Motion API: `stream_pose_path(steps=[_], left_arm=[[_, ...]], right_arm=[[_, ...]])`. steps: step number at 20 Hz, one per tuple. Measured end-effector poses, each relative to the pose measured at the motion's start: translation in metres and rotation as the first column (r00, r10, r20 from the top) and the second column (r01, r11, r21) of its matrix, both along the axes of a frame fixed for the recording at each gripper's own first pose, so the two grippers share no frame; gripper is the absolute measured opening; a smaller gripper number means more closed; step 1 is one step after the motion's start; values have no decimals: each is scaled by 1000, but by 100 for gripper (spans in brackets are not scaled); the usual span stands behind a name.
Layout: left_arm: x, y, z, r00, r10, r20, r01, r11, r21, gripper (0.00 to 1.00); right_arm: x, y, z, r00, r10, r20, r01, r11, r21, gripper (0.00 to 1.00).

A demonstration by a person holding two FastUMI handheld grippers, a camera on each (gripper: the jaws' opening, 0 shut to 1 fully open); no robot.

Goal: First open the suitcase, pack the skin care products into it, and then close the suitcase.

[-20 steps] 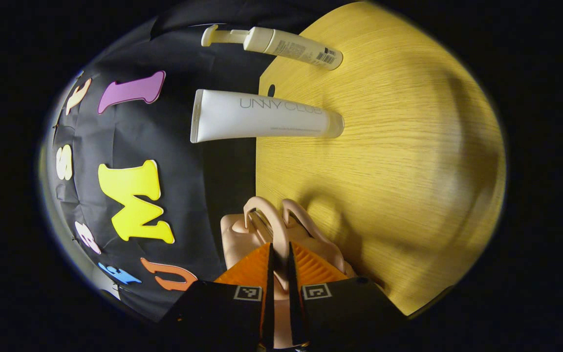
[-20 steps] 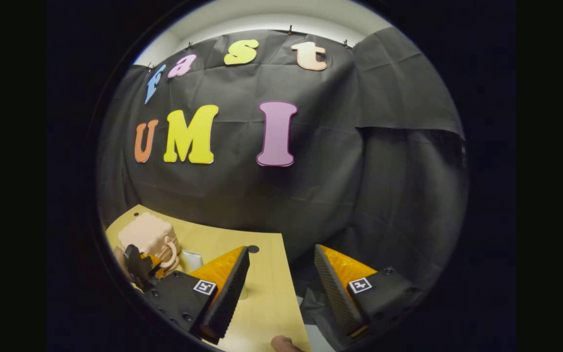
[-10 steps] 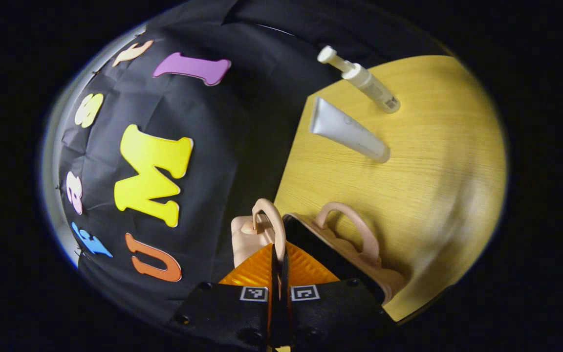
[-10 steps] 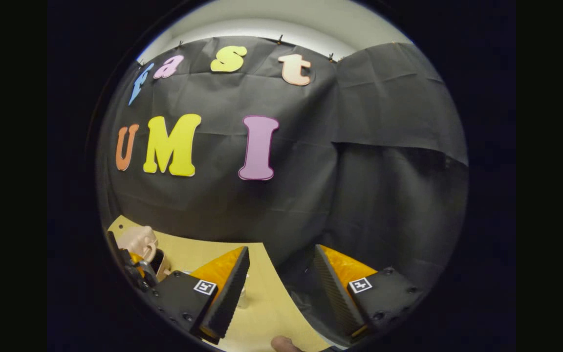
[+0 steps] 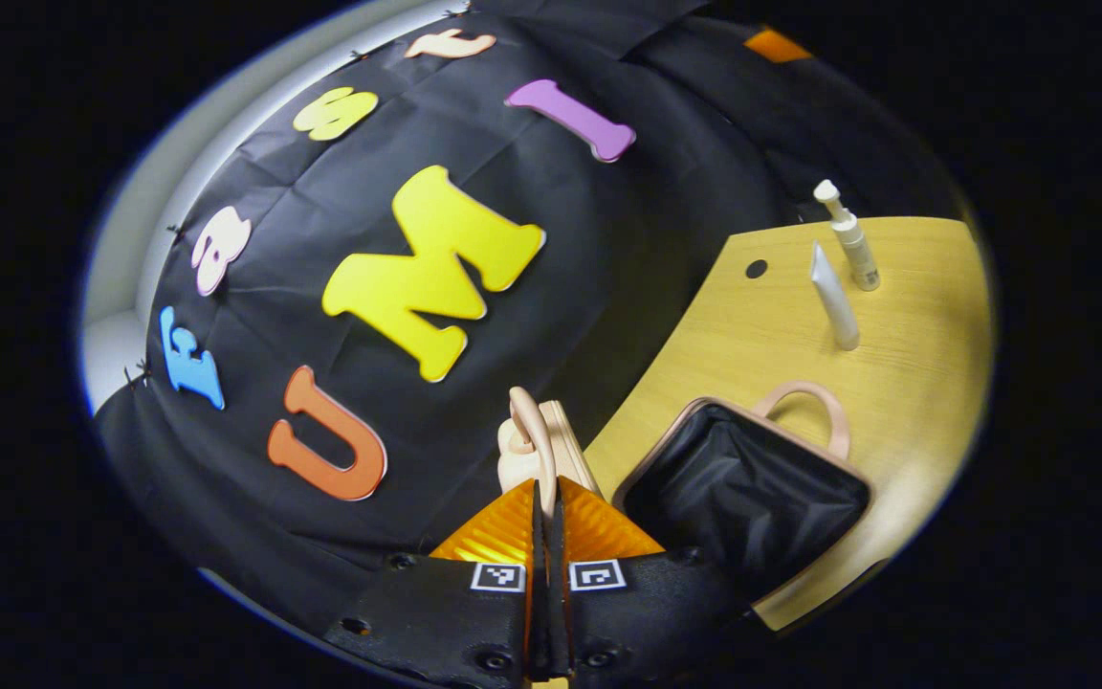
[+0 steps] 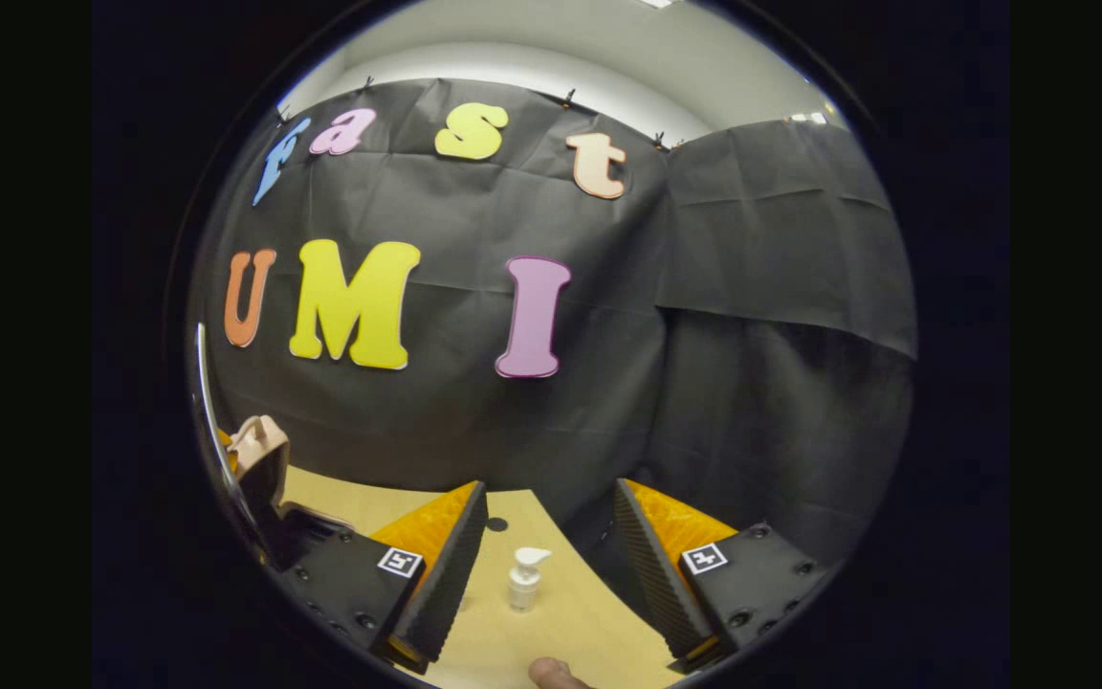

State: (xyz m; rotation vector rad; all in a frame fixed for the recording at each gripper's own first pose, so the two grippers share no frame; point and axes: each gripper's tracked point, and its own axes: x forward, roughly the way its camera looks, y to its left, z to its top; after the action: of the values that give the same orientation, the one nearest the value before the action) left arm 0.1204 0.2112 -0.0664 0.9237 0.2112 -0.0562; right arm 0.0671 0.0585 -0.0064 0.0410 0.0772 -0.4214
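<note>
While left tongs [image 5: 545,498] pinch the looped handle [image 5: 534,428], right tongs [image 6: 551,536] gape

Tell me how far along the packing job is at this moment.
Done: the suitcase is open, its black-lined half lying on the table. In hand: the left gripper is shut on the lid handle, holding the lid upright. Left: the pump bottle and the tube stand on the table, unpacked; the right gripper, open, faces the bottle. Closing comes after.
</note>
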Motion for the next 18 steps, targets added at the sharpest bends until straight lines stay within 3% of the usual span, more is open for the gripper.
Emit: stream_pose_path(steps=[7, 18], left_arm=[[-6, 136, -8, 992, 128, -3, -128, 992, -20, 3], [-12, 226, -63, 967, 246, -62, -250, 966, -65, 3]], right_arm=[[4, 86, 1, 998, 54, -20, -54, 999, -2, 80], [-7, 124, -18, 993, 87, -85, -92, 995, -48, 80]])
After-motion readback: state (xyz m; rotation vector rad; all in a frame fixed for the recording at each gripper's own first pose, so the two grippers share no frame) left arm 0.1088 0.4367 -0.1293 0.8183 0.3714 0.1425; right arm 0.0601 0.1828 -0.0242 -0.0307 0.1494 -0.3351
